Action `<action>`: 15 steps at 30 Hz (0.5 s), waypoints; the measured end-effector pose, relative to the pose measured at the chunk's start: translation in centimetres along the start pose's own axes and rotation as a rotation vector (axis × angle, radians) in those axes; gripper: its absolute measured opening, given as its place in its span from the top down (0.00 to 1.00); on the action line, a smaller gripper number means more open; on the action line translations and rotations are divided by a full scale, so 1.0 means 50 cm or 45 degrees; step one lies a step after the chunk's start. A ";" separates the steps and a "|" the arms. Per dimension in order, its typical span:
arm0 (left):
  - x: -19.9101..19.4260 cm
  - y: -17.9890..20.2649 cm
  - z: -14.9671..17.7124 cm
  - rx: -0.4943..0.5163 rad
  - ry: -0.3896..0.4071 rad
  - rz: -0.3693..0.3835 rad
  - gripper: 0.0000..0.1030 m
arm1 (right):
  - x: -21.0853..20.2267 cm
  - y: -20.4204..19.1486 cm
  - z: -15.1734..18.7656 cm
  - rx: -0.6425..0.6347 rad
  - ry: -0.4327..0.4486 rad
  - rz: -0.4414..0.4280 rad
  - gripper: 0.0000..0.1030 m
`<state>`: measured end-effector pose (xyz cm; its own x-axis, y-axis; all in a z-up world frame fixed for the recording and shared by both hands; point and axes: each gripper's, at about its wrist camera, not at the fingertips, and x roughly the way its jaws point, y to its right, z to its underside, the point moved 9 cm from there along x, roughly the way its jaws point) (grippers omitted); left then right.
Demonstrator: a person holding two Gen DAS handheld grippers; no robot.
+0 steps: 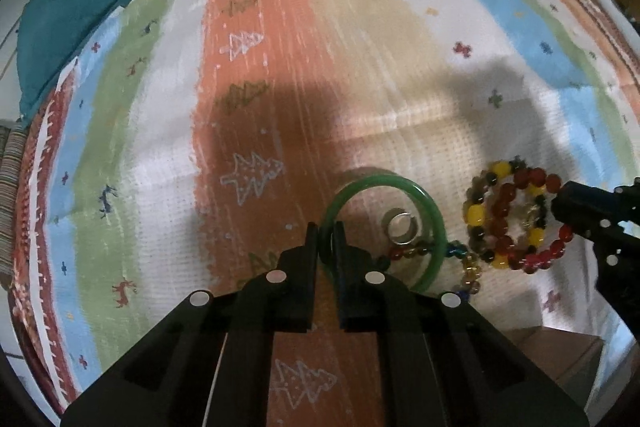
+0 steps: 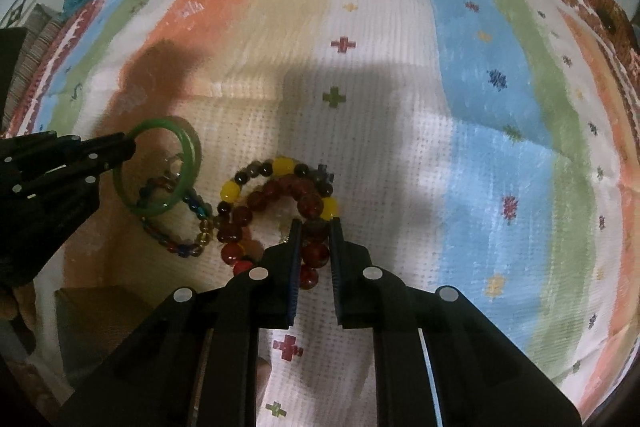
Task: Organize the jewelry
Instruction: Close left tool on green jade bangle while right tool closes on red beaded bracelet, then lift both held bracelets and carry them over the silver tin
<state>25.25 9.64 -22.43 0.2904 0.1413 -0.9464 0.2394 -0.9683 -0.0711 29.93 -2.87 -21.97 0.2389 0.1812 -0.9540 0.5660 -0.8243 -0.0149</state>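
Both tongs grip bracelets on a striped blanket, mid-sort.

The left tongs (image 1: 325, 227) pinch the rim of a green bangle (image 1: 416, 187); the right tongs (image 2: 316, 225) close around a red bead bracelet (image 2: 280, 189) tangled with a yellow-and-dark beaded one (image 2: 282, 165). A silver ring (image 1: 402, 227) lies inside the bangle. Next, each piece likely needs lifting apart. No jewelry box or tray is clearly visible.

Small multicolour bead strand (image 1: 466, 267) partly hidden behind green bangle (image 1: 438, 227) (lower end under left tongs (image 1: 325, 233))
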 end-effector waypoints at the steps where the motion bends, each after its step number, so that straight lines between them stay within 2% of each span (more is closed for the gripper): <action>1: -0.009 0.000 -0.001 -0.006 0.011 0.005 0.93 | -0.004 -0.004 -0.001 -0.003 0.007 0.002 0.86; 15: -0.101 0.011 0.003 -0.021 0.112 0.033 0.93 | -0.079 -0.016 -0.002 0.008 0.136 -0.029 0.86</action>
<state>23.80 8.35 -17.75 0.3771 0.1347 -0.9163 0.2455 -0.9685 -0.0413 28.62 -2.85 -18.17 0.3090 0.2560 -0.9160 0.5673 -0.8226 -0.0385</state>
